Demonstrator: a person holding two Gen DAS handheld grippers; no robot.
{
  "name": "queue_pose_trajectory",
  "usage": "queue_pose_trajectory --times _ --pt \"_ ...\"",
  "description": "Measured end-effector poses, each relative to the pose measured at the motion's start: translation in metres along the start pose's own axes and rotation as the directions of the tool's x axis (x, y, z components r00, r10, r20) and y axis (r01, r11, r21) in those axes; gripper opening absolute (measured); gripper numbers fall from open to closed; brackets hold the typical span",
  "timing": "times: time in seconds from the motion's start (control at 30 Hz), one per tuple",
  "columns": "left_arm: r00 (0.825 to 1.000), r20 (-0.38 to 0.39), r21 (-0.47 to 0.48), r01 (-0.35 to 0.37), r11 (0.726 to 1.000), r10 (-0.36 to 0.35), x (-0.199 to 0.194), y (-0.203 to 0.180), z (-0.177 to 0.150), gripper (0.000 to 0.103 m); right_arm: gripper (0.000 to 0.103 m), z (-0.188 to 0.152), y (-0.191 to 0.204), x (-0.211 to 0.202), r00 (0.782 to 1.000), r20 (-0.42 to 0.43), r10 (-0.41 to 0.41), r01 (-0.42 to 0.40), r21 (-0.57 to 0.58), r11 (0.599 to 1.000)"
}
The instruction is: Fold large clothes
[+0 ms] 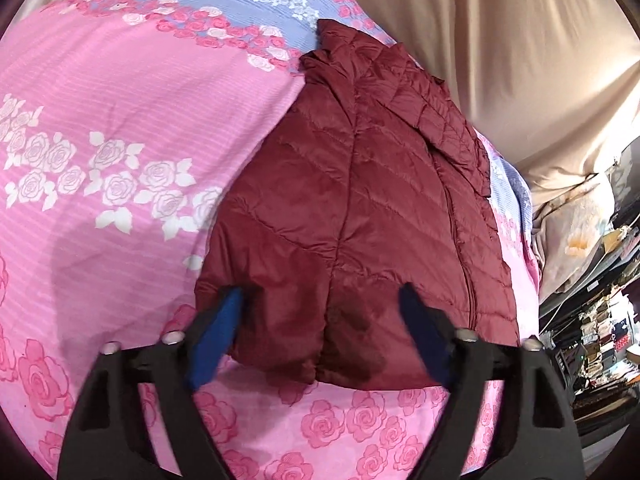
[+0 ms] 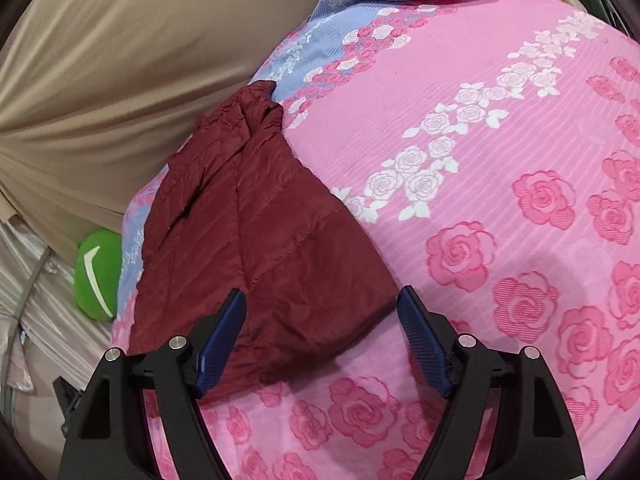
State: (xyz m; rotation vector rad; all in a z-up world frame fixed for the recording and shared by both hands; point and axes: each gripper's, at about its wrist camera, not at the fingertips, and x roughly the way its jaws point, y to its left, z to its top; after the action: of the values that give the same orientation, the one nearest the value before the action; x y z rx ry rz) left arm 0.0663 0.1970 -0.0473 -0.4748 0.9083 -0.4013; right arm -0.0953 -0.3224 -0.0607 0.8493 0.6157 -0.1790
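A dark red quilted puffer jacket [image 1: 352, 208] lies folded lengthwise on a pink bed sheet with roses [image 1: 120, 100]. My left gripper [image 1: 320, 300] is open and hovers over the jacket's near end, holding nothing. In the right wrist view the jacket [image 2: 256, 248] lies left of centre on the same sheet [image 2: 500, 160]. My right gripper [image 2: 320, 300] is open over the jacket's near corner, empty.
A tan curtain [image 1: 500, 60] hangs beyond the bed edge; it also shows in the right wrist view [image 2: 120, 80]. A green cushion [image 2: 98, 276] lies beside the bed. Cluttered shelves [image 1: 600, 340] stand at the far right.
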Motion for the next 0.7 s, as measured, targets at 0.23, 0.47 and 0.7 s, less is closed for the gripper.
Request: queue_pose_trajectory --times 0.23,0.47,0.7 --pt "0.999 0.046 0.017 0.008 1.0 -0.009 -0.012 -0.007 0.002 0.005 0.006 -0.004 0.011 0.013 0.999 -0.031 0.024 -0.024 -0.005 1.0" --pt "0.985 0.16 0.073 0.059 0.996 -0.07 -0.062 -0.022 -0.007 0.0 0.002 -0.011 0.042 -0.03 0.993 0.107 0.042 -0.027 -0.141 0.99" --pt "0.919 0.336 0.181 0.151 0.972 -0.205 -0.153 -0.039 -0.035 0.0 0.002 -0.037 0.06 -0.119 0.92 0.309 0.242 -0.132 -0.338 0.932"
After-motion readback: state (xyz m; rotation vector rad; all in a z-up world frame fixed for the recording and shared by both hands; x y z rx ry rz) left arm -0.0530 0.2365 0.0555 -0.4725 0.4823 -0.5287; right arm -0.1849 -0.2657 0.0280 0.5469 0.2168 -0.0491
